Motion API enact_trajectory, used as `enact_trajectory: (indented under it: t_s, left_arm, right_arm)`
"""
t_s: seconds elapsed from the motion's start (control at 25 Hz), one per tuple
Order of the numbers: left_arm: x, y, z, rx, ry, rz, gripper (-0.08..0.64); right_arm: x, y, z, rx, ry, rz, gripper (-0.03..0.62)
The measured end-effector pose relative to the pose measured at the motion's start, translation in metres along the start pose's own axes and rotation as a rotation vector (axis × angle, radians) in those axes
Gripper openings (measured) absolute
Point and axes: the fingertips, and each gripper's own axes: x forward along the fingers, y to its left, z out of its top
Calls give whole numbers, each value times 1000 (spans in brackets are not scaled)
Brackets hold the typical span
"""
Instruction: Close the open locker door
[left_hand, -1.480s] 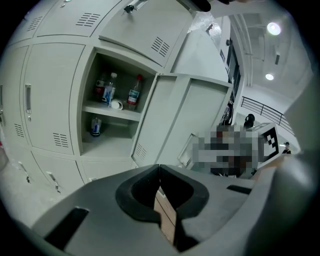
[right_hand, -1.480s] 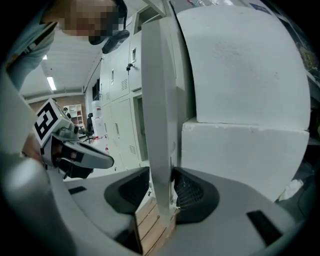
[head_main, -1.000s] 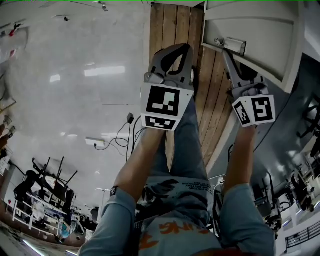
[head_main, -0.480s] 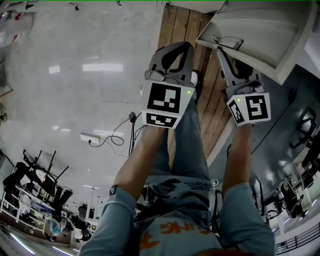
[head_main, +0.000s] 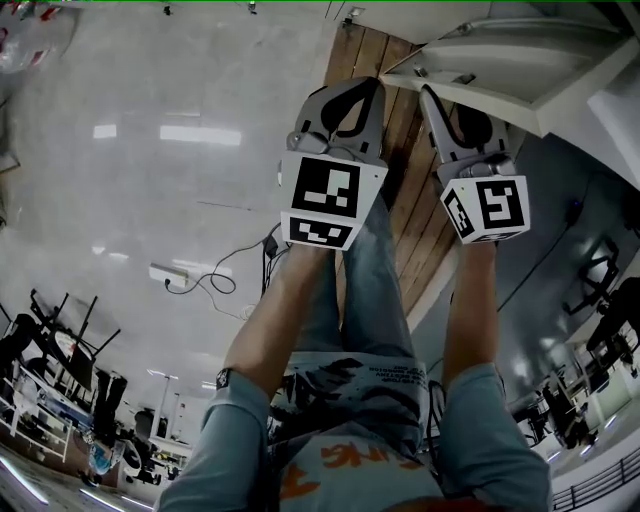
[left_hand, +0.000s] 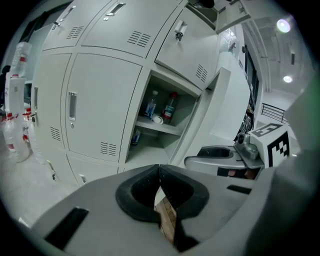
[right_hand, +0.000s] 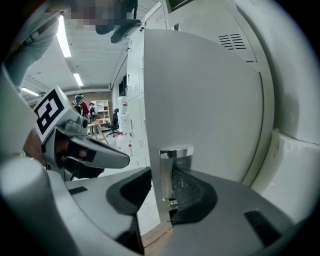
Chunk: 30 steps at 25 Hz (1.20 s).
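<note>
Two tools: your left tool (left_hand: 160, 169) is clenched empty; your right tool (right_hand: 161, 175), jaws just closing but not gripping, straddles the locker door (right_hand: 200, 100) edge.

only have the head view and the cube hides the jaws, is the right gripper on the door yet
Observer: Not clamped. The right gripper has the door edge and its chrome handle between its jaws, which have just been closing, but the left pad stands clear of it.
Operator: and the left one
Observer: The left gripper is shut on nothing and points at the open locker.
Operator: anything poking out that would block the door
Observer: Nothing that shows. Two bottles stand well back on the shelf.
</note>
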Motion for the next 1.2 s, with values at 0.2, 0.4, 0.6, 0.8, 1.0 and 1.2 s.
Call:
enact_trajectory:
  t_s: [0.2,0.4,0.6,0.8,1.0,1.2]
  left_arm:
    - [4,19,6,-20,-14,49,21]
    - [22,24,18,-32,-31,90,22]
    - [38,21,25,-25,-33,113,21]
    - [44,29,33,-40,-36,152,21]
    - [50,42,39,-72,-44,195,21]
    - [54,59,44,-66,-49,215,21]
  right_arm:
    - [14,4,8,-21,-4,25,135]
    - [27,-3,14,-49,-3,74,124]
    - [35,-6,21,-79,-8,131,120]
    - [49,-4,35,-141,-22,163,115]
    - [64,-3,43,-199,19,148,98]
    - [83,3,56,-226,-22,161,69]
